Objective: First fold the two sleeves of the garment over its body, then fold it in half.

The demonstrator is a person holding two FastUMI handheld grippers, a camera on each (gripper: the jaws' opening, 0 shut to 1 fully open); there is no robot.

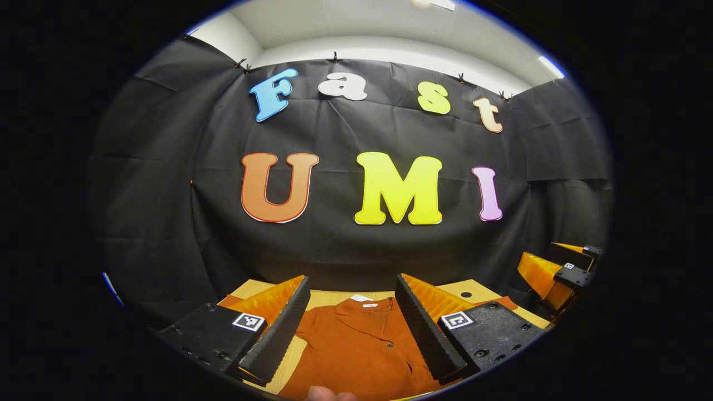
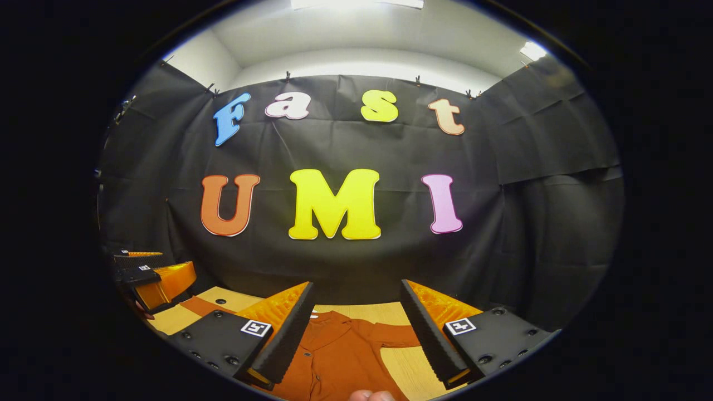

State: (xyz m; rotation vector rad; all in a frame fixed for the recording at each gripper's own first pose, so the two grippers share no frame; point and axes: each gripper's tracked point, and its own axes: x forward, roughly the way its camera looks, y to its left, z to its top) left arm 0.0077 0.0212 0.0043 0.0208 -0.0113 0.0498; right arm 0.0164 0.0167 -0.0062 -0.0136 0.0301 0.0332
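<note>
**Garment flat, no fold begun**

The shirt (image 1: 362,345) lies spread, front up, on the table (image 1: 473,289), collar toward the booth wall. In the left gripper view, the left gripper (image 1: 352,317) is held above it with its jaws wide apart and nothing between them; the buttoned front shows in the gap. In the right gripper view, the right gripper (image 2: 356,323) is likewise spread and empty, raised over the shirt (image 2: 334,356). One sleeve (image 2: 395,336) extends sideways from the body across the bare table (image 2: 367,312), unfolded. At the left edge of that view a rust strip (image 2: 200,306) crosses the wood near the other gripper; it is probably the second sleeve, though this cannot be confirmed. Judged from this layout, neither sleeve has been laid over the body and the halving fold is untouched, so all three folds remain. A fingertip (image 1: 328,394) shows at the bottom edge.
</note>
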